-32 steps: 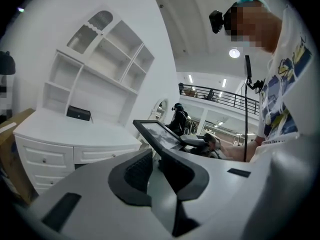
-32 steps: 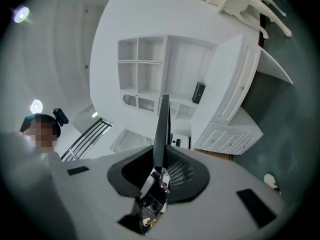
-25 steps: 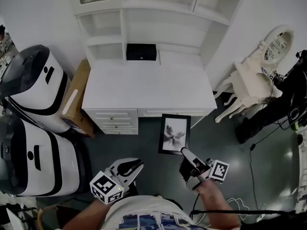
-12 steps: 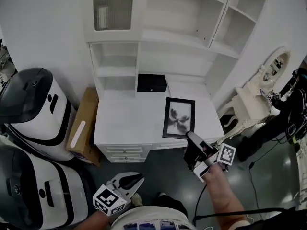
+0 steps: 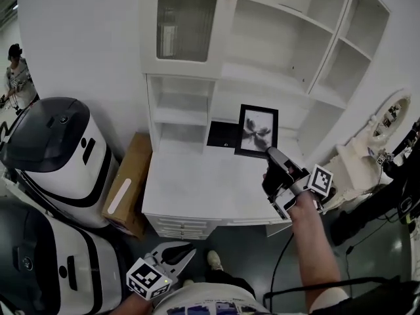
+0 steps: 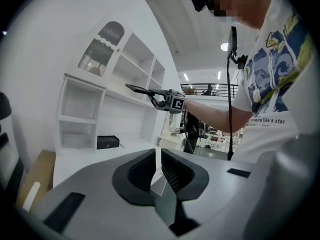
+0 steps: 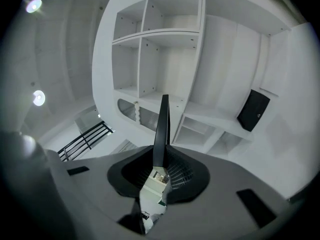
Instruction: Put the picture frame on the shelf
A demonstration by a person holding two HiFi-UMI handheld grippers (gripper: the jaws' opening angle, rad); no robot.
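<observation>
One edge suffices: the right gripper [image 5: 268,151] pinches the picture frame [image 5: 256,131] at its bottom, presenting it upright to the shelf [image 5: 262,89]. The left gripper [image 5: 184,253] hangs low, jaws together, empty.

White desktop [image 5: 197,189] bare at left and near, reachable from the near edge; small black box [image 5: 220,134] sits at its far edge under the white shelf unit [image 5: 262,77], black picture frame [image 5: 256,128] in the air just right of it. Shelf compartments centre and right are open-fronted; upper left one is shut by a glass door [image 5: 186,26]. Brown cardboard box [image 5: 128,186] and two black-and-white rounded machines [image 5: 56,146] block the left flank, white ornate dressing table [image 5: 357,163] the right.
</observation>
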